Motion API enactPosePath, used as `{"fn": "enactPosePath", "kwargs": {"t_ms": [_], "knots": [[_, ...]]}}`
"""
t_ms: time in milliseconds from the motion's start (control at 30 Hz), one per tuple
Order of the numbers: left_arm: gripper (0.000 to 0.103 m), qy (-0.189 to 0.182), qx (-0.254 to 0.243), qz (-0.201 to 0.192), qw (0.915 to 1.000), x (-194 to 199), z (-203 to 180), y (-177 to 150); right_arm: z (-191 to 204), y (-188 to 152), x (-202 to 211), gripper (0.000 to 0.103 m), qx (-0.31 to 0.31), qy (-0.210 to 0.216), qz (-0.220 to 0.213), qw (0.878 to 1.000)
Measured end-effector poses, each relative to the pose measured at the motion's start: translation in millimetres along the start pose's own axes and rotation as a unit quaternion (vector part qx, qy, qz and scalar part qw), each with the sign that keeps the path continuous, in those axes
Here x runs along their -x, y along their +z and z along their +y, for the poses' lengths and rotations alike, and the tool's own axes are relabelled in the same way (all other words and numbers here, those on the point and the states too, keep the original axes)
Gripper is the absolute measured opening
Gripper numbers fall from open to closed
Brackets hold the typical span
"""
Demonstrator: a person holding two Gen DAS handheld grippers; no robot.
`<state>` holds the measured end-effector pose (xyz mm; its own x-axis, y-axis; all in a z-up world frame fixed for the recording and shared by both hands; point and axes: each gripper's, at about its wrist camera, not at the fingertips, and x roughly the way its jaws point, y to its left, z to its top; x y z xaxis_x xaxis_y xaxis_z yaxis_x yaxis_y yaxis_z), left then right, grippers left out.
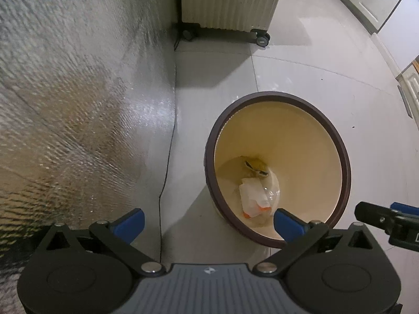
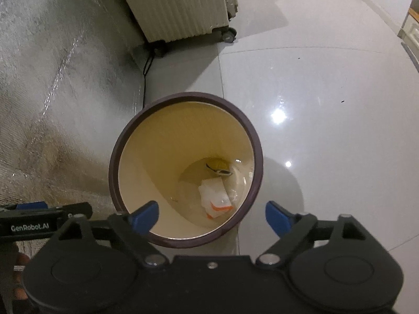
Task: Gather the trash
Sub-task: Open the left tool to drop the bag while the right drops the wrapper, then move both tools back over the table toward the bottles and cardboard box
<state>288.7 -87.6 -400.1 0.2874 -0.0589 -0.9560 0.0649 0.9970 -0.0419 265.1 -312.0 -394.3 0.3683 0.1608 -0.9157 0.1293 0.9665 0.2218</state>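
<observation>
Item 1 — left gripper (image 1: pixel 208 221): fingers spread wide, nothing between them; it hangs above the floor with its right blue pad (image 1: pixel 288 223) over the near rim of the bin.

Item 2 — right gripper (image 2: pixel 212 216): likewise spread wide and empty, held over the bin's near rim at 6 o'clock in its own view.

Item 3 — waste bin (image 2: pixel 119 183): round, cream inside, dark brown rim, standing on the grey tiled floor (image 2: pixel 327 104) beside a silver foil mat (image 1: pixel 65 91). A ribbed cream suitcase (image 2: pixel 178 7) on castors stands beyond it at 12 o'clock.

Contents of bin: a white-and-orange wrapper (image 2: pixel 214 198) at the bottom, a piece of clear plastic film (image 1: pixel 272 192) touching it, and a small dark-and-yellow scrap (image 2: pixel 218 168) just beyond, toward 12 o'clock. We cannot tell what the scrap is.

Handling note: we judge a drop has been made and both tools are free. We would lift straight up clear of the rim before swinging away, so no finger knocks the light bin over, then look for remaining litter — none shows on the floor here.
</observation>
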Motion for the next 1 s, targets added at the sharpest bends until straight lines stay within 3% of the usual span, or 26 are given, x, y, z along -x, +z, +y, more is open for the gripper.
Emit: {"fn": "enactPosePath", "kwargs": {"t_ms": [67, 533, 1000], "knots": [[0.103, 0.0, -0.002, -0.003, 1.0, 4.9, -1.1, -0.5, -2.0, -2.7, 6.3, 0.103, -0.009, -0.005, -0.011, 1.0], [0.103, 0.0, -0.019, -0.03, 0.9994, 55.7, -4.7, -14.5, 6.3, -15.8, 50.8, 0.103, 0.004, -0.028, -0.031, 0.999], [0.103, -0.008, -0.055, -0.101, 0.9934, 145.6, -22.0, -36.5, 0.6, -43.0, 152.5, 0.103, 0.0, -0.058, -0.107, 0.993]]}}
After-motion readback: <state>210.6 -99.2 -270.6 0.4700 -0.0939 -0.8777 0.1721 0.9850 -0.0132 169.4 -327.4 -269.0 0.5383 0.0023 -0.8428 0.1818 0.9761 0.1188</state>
